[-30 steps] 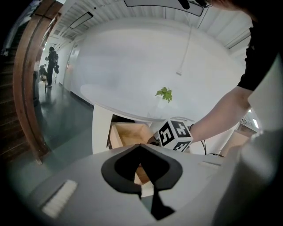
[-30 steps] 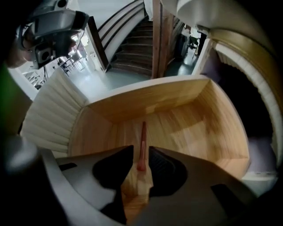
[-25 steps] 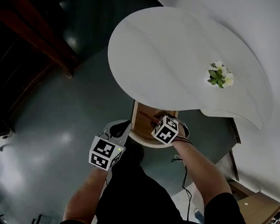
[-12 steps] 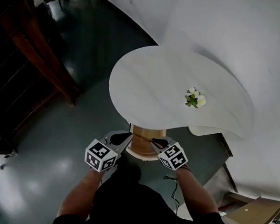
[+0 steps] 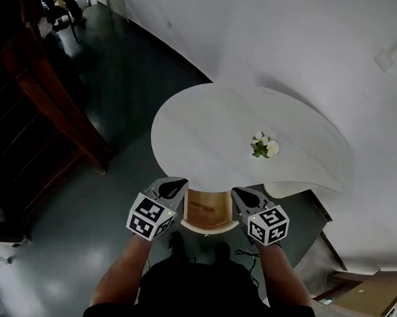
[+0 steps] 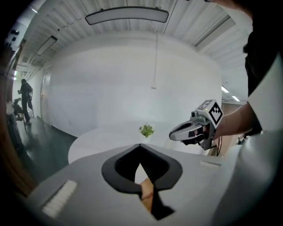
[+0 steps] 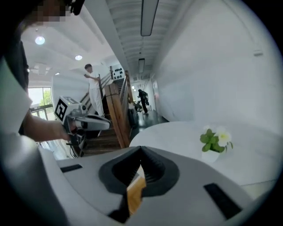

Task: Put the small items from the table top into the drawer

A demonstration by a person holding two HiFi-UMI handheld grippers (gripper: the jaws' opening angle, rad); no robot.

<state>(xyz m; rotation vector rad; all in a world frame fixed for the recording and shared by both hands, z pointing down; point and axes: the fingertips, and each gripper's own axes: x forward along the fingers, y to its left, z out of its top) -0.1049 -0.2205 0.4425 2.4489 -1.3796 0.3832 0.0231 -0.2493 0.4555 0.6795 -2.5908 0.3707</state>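
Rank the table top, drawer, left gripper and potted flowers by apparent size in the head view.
Largest: table top, by far.
Next: drawer and left gripper look alike. The gripper is nearer the camera, so I leave them unranked.
Smallest: potted flowers.

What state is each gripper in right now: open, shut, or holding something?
Left gripper: shut, nothing between its jaws.
Right gripper: shut, nothing between its jaws.
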